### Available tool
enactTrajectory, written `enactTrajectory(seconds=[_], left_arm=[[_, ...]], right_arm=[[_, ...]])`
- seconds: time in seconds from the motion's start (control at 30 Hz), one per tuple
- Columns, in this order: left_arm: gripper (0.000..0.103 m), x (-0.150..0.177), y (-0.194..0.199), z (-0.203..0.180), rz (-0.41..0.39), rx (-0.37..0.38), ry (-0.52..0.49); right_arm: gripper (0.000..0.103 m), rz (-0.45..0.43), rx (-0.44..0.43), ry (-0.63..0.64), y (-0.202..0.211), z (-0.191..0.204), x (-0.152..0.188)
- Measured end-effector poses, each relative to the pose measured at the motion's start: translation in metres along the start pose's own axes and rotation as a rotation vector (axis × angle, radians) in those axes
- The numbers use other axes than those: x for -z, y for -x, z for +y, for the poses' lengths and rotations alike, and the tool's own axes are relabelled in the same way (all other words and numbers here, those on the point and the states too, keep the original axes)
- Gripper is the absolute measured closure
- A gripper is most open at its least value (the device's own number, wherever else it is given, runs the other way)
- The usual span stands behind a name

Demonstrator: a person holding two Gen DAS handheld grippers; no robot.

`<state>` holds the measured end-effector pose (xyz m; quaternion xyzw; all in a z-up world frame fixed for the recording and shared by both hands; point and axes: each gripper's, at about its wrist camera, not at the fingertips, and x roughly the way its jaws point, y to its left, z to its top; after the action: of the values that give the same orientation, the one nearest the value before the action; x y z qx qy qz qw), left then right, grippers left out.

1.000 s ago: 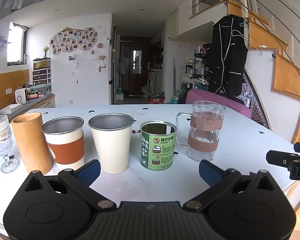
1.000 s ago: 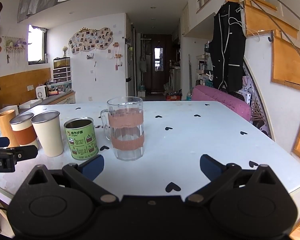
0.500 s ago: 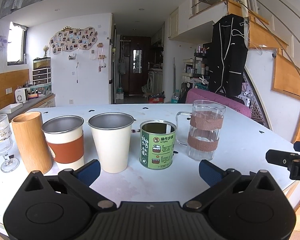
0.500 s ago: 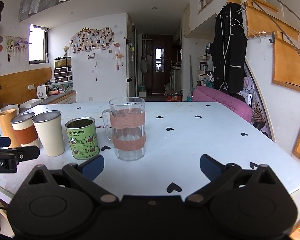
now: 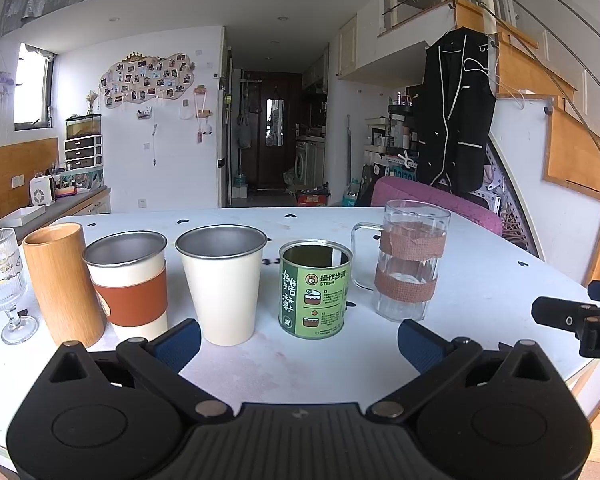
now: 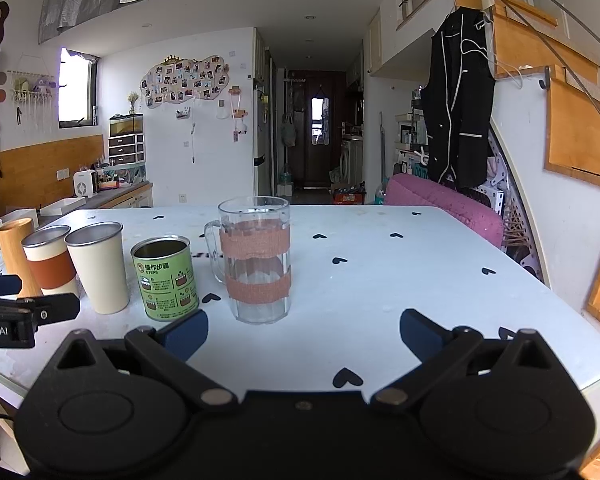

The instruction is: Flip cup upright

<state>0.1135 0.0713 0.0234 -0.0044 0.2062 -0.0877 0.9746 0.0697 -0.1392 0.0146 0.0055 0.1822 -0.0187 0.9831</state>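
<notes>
Several cups stand upright in a row on the white table [image 5: 480,280]: a stemmed glass [image 5: 0,280], a bamboo cup [image 5: 62,284], a steel cup with a brown sleeve [image 5: 130,284], a cream steel cup [image 5: 222,280], a green tin mug [image 5: 314,288] and a glass mug with tape bands [image 5: 410,260]. My left gripper [image 5: 298,344] is open and empty, just before the cream cup and the tin mug. My right gripper [image 6: 304,332] is open and empty, before and to the right of the glass mug [image 6: 256,264]. The tin mug [image 6: 166,280] and cream cup [image 6: 100,266] show in the right wrist view too.
The table has black heart marks and its right edge [image 6: 580,320] is near. A pink chair [image 6: 444,204] stands behind the table. The right gripper's side [image 5: 580,324] shows at the right of the left wrist view. The left gripper's side [image 6: 20,316] shows at the left of the right wrist view.
The right wrist view has shifted slightly, so the cups sit a little further right in it. The left gripper has not moved. Both grippers stay open.
</notes>
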Motion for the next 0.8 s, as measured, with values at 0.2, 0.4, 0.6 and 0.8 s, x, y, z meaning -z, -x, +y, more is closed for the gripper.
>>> enactTrajectory(seconds=[0.2, 0.4, 0.6, 0.8], left_arm=[[0.000, 0.0013, 0.0006, -0.0007, 0.001, -0.001, 0.001], [0.000, 0.0002, 0.0005, 0.0000, 0.000, 0.000, 0.000], [0.000, -0.0003, 0.0009, -0.0003, -0.001, -0.002, 0.001], [0.000, -0.0003, 0.0009, -0.0001, 0.000, -0.003, 0.001]], right_arm=[[0.000, 0.000, 0.002, 0.002, 0.0000, -0.0005, -0.0003], [0.000, -0.002, 0.001, 0.001, -0.0001, -0.0019, -0.0017], [0.000, -0.005, 0.002, 0.002, -0.0004, -0.0039, -0.0036], [0.000, -0.006, 0.001, 0.002, -0.0005, -0.0051, -0.0050]])
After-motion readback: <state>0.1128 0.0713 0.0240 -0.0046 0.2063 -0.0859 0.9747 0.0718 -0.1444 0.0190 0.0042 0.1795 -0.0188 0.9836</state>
